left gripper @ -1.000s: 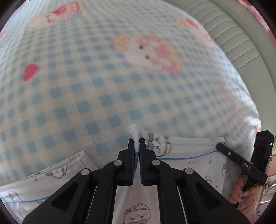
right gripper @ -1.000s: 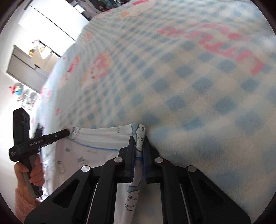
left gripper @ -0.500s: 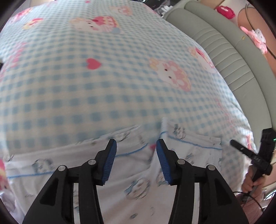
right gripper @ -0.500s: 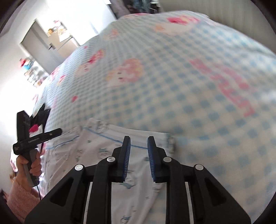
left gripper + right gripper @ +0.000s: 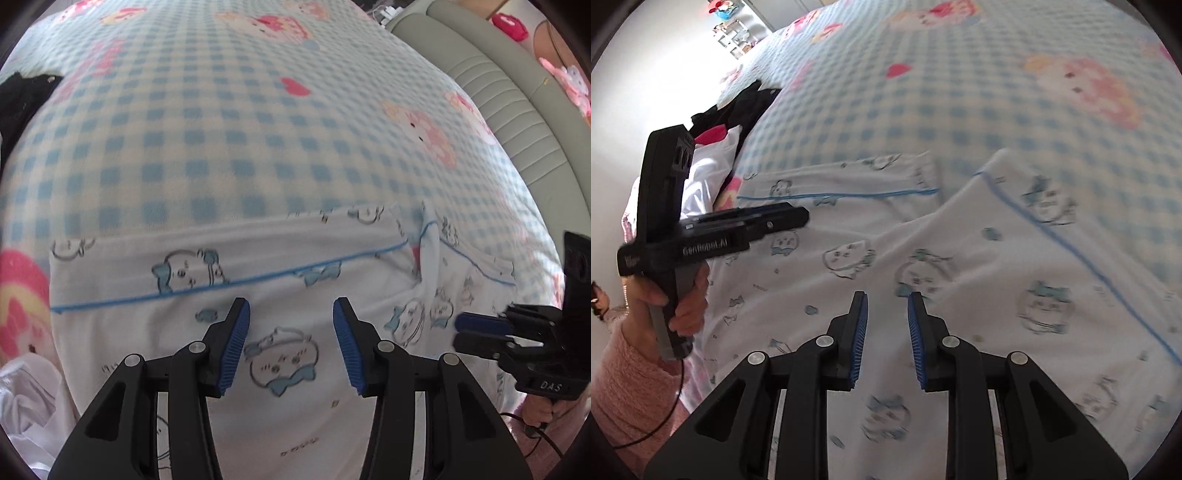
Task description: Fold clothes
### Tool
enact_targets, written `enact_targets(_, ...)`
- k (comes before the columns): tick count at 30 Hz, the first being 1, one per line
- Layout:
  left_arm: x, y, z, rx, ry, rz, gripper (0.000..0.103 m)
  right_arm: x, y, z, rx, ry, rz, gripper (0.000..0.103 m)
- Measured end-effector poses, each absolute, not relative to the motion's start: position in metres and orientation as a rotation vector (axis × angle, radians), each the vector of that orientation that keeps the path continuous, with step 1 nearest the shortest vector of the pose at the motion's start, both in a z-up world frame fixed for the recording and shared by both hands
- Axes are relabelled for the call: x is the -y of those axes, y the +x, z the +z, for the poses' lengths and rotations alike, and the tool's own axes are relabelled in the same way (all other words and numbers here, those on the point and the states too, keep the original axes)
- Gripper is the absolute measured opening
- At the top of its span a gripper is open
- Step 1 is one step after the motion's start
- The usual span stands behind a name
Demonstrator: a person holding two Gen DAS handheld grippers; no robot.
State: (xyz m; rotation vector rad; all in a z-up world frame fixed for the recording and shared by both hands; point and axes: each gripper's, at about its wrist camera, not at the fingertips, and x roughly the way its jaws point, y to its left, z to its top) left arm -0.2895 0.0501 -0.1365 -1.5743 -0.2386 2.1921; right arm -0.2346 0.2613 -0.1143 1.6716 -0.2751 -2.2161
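Pyjama trousers (image 5: 295, 266) with little blue bears now lie spread on the checked blanket (image 5: 229, 122), because both grippers, which pinched the two hems a second ago, have let go and pulled back toward the near edge of the bed. Left gripper (image 5: 291, 345) hovers low over the left leg with fingers wide apart and nothing between them, and the right gripper (image 5: 886, 338) hangs over the right leg, a little less open and also empty. I think the cloth is laid flat for a fold, though the blur hides small wrinkles.

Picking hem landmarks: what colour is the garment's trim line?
Blue, on the white cartoon-print garment; clearest in left wrist view.
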Motion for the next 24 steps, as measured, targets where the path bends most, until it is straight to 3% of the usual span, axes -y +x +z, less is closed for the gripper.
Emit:
enact_targets(6,-0.035,-0.292,-0.14,0.268,-1.564,2.234,0.048,-0.272,-0.23,-0.15,0.286,1.798,-2.287,0.018)
enact_targets(10,-0.024,-0.283,-0.128,0.307,-1.52,2.23,0.048,-0.294,-0.219,-0.143,0.359,1.808,-2.325,0.018)
enact_targets(14,-0.011,-0.27,-0.119,0.35,-1.483,2.214,0.048,-0.285,-0.215,-0.118,0.32,1.704,-2.348,0.023)
enact_targets(16,-0.006,-0.266,-0.12,0.355,-1.494,2.212,0.048,-0.275,-0.221,-0.114,0.311,1.688,-2.355,0.045)
enact_targets(19,0.0,-0.264,-0.126,0.346,-1.532,2.222,0.048,-0.263,-0.235,-0.113,0.297,1.703,-2.374,0.066)
enact_targets(22,0.003,-0.261,-0.127,0.36,-1.539,2.226,0.048,-0.252,-0.248,-0.117,0.295,1.735,-2.387,0.066)
enact_targets(23,0.002,-0.26,-0.127,0.352,-1.535,2.231,0.049,-0.256,-0.252,-0.125,0.33,1.78,-2.375,0.062)
enact_targets(24,0.002,-0.259,-0.126,0.342,-1.533,2.236,0.049,-0.259,-0.253,-0.129,0.373,1.795,-2.367,0.049)
